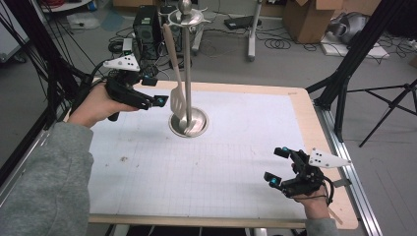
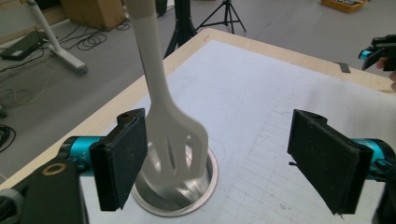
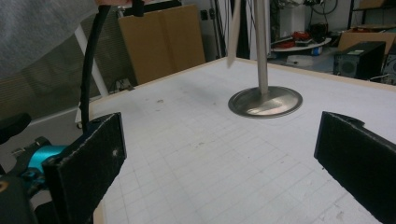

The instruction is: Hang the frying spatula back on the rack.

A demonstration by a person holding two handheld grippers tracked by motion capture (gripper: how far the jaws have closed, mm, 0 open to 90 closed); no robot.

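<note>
Looking down from the high view, I see the left gripper (image 1: 156,98) in the upper left of the frame, its jaws apart and pointing right at the spatula (image 1: 177,101). The spatula hangs from the top of the stand (image 1: 187,69), which rises from a round steel base (image 1: 189,123) at the upper middle of the mat (image 1: 196,167). Its slotted blade ends just above the base, just beside the left gripper's tips and not pinched by them. My right gripper (image 1: 278,167) sits at the lower right of the frame, low over the mat, jaws apart and holding nothing, well apart from the stand.

In the left gripper view, the two black pads (image 2: 119,158) stand wide, one at lower left and one at lower right. The spatula's blade (image 2: 175,140) hangs left of centre, just beside the left pad; I cannot tell whether they touch. The base (image 2: 205,182) lies below it. The other gripper (image 2: 376,53) shows at the upper right edge.

In the right gripper view, the pads (image 3: 88,168) frame bare mat at the bottom corners, wide apart. The base (image 3: 265,101) and its pole stand right of centre higher up, with the spatula's edge (image 3: 233,32) hanging beside the pole at the top.
</note>
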